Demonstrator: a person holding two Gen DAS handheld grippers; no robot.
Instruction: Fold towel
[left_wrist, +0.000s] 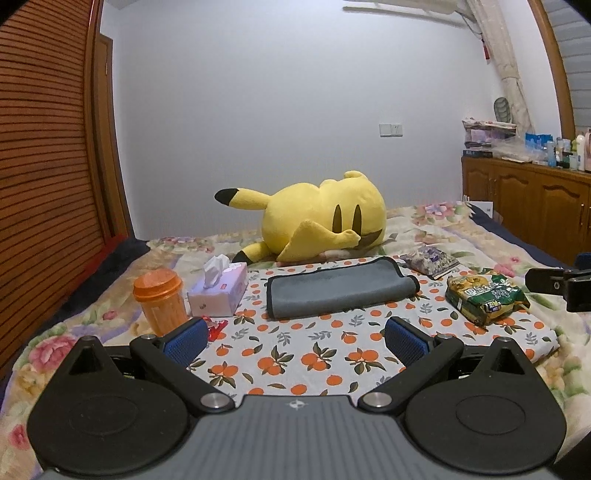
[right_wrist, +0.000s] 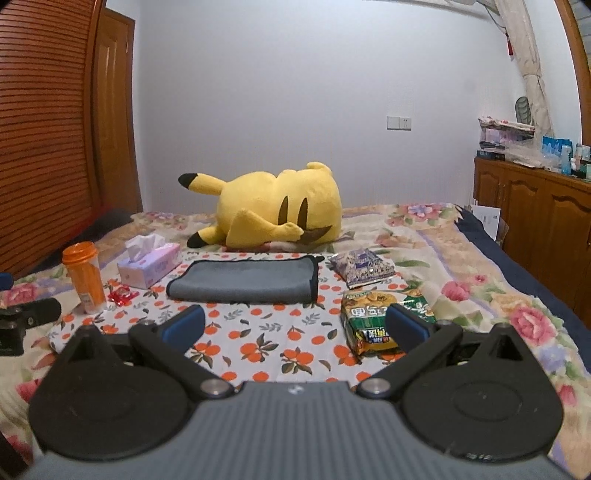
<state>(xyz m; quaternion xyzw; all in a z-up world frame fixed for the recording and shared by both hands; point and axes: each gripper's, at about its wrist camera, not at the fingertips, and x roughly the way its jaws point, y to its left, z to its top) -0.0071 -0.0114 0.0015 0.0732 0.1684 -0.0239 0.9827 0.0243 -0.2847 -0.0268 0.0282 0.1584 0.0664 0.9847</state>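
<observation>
A grey towel (left_wrist: 341, 291) with a dark border lies folded into a flat rectangle on an orange-print cloth (left_wrist: 295, 354) on the bed; it also shows in the right wrist view (right_wrist: 245, 282). My left gripper (left_wrist: 293, 341) is open and empty, hovering above the cloth in front of the towel. My right gripper (right_wrist: 295, 326) is open and empty, also in front of the towel, its right finger over a green snack bag (right_wrist: 373, 317). Neither gripper touches the towel.
An orange bottle (left_wrist: 160, 301), a pink tissue box (left_wrist: 219, 290) and a red wrapper (right_wrist: 122, 295) sit left of the towel. A purple packet (left_wrist: 430, 262) and the green snack bag (left_wrist: 485, 293) lie to its right. A yellow plush toy (left_wrist: 321, 218) lies behind. Wooden cabinets (left_wrist: 528, 206) stand at right.
</observation>
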